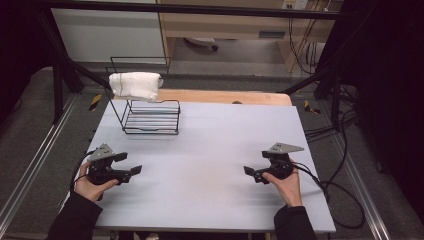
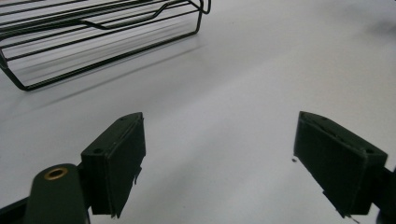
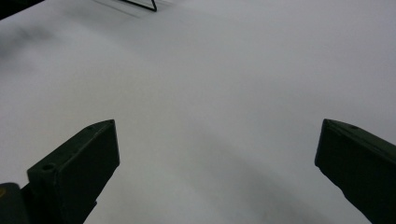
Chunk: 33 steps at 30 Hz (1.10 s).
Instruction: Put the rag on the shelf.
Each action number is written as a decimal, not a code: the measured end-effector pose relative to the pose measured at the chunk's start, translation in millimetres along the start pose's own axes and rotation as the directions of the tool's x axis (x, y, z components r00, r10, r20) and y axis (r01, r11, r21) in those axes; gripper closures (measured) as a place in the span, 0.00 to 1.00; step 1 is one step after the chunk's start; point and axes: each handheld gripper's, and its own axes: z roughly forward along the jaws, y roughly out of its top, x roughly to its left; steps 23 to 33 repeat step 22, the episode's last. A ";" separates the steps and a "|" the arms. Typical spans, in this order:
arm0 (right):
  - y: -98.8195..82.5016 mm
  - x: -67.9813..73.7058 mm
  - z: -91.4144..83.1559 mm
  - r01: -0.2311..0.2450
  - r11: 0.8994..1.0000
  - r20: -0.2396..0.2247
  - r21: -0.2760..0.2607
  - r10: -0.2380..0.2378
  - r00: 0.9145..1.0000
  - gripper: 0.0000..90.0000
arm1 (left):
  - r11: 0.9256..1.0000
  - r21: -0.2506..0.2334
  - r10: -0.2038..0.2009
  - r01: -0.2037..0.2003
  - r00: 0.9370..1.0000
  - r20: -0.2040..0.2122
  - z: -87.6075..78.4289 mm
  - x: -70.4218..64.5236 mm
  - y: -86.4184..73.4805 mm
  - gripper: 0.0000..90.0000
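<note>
The towel (image 1: 135,85), a white roll, lies across the top rail of the rack (image 1: 150,118) at the far left of the desk (image 1: 210,150). Its long axis runs left to right, with one end past the rack's left side and the other end pointing right.

The left tongs (image 1: 129,166) sit low at the desk's near left, held by the left hand (image 1: 92,186), whose forearm comes in from the bottom edge. They point right, toward the desk's middle. Their jaws stand wide apart and hold nothing; in the left gripper view the rack's base lies ahead of them.

The right tongs (image 1: 251,173) sit at the near right in the right hand (image 1: 286,184) and point left. Their jaws also gape wide over bare desk, gripping nothing.
</note>
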 end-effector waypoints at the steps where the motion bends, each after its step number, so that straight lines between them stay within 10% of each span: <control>1: -4.4 -2.3 -2.6 -0.010 1.000 0.004 0.004 0.010 1.000 0.01 | 1.000 0.002 0.003 -0.003 1.000 -0.001 0.1 0.1 -0.6 0.19; 11: -33.9 -12.6 -21.2 -0.050 0.999 0.020 0.013 0.049 0.999 0.01 | 0.999 0.023 0.035 -0.036 0.999 0.019 2.1 -5.7 -6.1 0.17; 33: -38.9 -10.8 -25.2 -0.047 0.999 0.017 0.011 0.047 0.999 0.01 | 0.999 0.028 0.035 -0.036 0.999 0.020 3.0 -6.8 -9.4 0.17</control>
